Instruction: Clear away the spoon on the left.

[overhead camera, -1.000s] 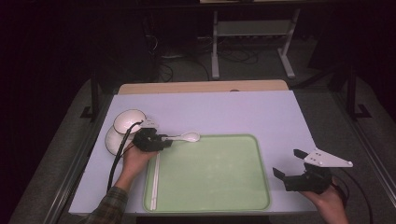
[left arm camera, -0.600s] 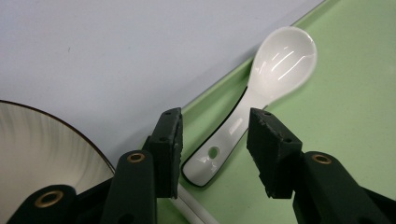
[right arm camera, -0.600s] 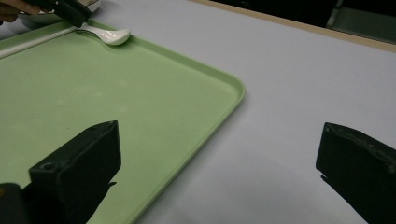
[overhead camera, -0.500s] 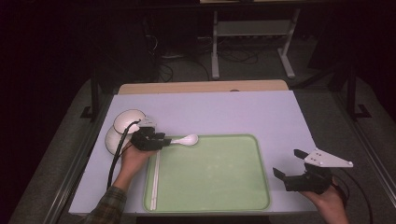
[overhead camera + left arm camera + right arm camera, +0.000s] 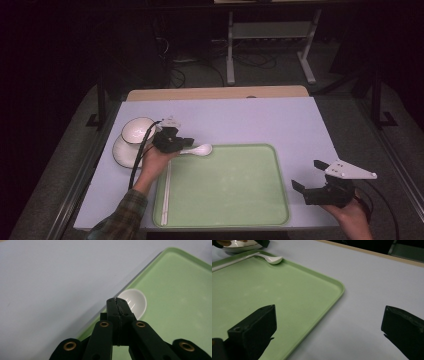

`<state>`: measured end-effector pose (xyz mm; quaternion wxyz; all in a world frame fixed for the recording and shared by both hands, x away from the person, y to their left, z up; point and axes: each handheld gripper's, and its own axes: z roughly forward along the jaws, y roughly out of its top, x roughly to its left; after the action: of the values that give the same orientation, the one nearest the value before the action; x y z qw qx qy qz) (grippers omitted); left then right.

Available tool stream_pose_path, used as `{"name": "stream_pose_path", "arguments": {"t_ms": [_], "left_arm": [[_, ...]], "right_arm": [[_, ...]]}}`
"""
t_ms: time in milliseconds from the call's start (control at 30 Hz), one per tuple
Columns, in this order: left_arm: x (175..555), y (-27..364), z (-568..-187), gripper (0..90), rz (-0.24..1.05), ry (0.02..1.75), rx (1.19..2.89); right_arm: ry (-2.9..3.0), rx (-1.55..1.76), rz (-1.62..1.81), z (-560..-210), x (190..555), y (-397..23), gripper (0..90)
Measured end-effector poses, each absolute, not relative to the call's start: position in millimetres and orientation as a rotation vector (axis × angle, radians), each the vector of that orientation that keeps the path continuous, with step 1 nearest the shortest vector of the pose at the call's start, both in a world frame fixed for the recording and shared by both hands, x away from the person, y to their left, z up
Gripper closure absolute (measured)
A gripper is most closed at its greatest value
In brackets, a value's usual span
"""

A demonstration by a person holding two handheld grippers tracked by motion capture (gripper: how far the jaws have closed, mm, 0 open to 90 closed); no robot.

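Note:
A white ceramic spoon [image 5: 201, 149] lies with its bowl [image 5: 136, 302] over the far left rim of the green tray [image 5: 230, 190]. My left gripper [image 5: 186, 146] has just been closing and now stands shut on the spoon's handle, the jaw tips [image 5: 117, 302] pressed together right behind the bowl. The handle itself is hidden by the jaws. My right gripper [image 5: 306, 175] hovers open off the tray's near right corner, with nothing between its jaws [image 5: 329, 312]. From there the spoon [image 5: 273, 259] shows at the tray's far corner.
A white bowl [image 5: 137, 130] and a second white dish [image 5: 124, 152] sit on the lilac table mat left of the tray. A thin white stick [image 5: 166, 192] lies along the tray's left edge. A wooden table edge [image 5: 215, 93] runs along the back.
The left gripper has shifted a little right and away, and its jaws have closed on the spoon's handle. The right gripper has kept still.

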<state>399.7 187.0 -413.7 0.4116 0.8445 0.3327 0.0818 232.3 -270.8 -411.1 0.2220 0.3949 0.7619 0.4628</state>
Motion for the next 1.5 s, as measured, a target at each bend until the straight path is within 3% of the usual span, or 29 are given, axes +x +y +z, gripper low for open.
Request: {"name": "stream_pose_path", "arguments": {"t_ms": [500, 1500], "left_arm": [[426.1, 137.6, -428.4, 89.9, 0.178, 0.803, 2.193], [388.2, 144.5, -439.0, 90.0, 0.061, 0.747, 2.278]], "right_arm": [[2.098, 1.095, 1.293, -410.8, 231.8, -274.6, 0.0], [2.088, 1.097, 1.291, -408.8, 230.0, -275.5, 0.0]]}}
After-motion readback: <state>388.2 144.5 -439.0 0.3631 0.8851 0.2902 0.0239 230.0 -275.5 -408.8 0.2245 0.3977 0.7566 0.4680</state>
